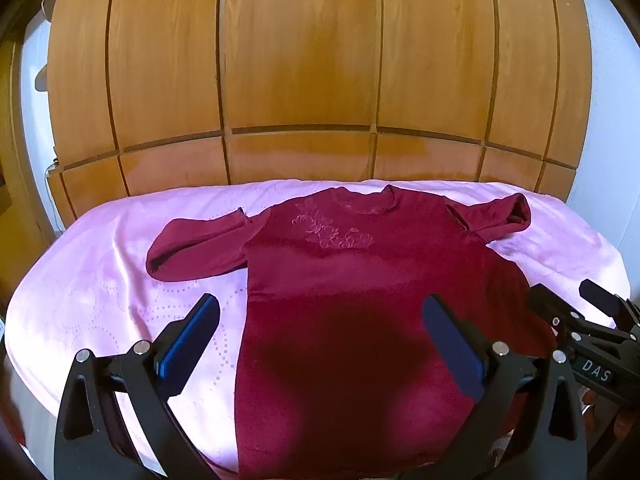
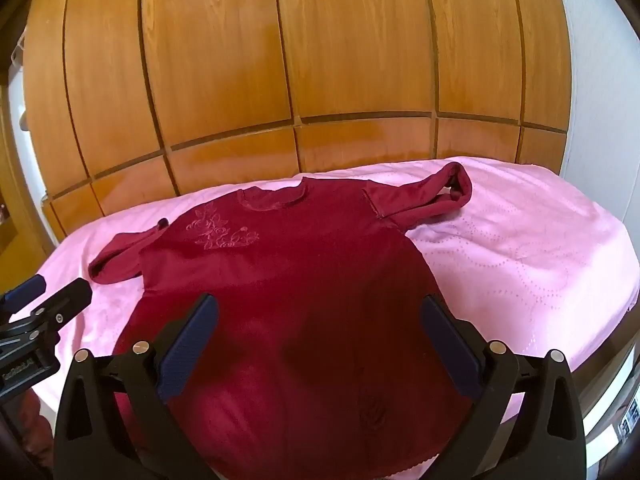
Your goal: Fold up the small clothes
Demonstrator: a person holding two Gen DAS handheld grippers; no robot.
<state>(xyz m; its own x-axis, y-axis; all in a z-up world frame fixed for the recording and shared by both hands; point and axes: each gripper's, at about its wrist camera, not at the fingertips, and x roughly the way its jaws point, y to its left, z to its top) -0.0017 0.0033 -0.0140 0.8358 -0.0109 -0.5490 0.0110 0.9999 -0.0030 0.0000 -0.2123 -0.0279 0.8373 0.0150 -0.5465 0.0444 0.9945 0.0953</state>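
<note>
A dark red long-sleeved top [image 1: 352, 280] with a flower pattern on the chest lies flat, front up, on a pink bedspread [image 1: 120, 280], collar away from me. It also shows in the right wrist view [image 2: 288, 280]. Its left sleeve [image 1: 200, 248] lies bent beside the body. Its right sleeve [image 2: 432, 196] is bent, its cuff raised. My left gripper [image 1: 322, 312] is open and empty above the hem's left side. My right gripper [image 2: 320, 312] is open and empty above the hem's right part. Each gripper shows at the edge of the other's view, the right one [image 1: 568, 296] and the left one [image 2: 52, 292].
A tall wooden wardrobe [image 1: 300, 60] stands right behind the bed. White walls [image 1: 612, 120] flank it. The bedspread [image 2: 520, 260] reaches out on both sides of the top, and the bed's edge drops off at the right [image 2: 616, 332].
</note>
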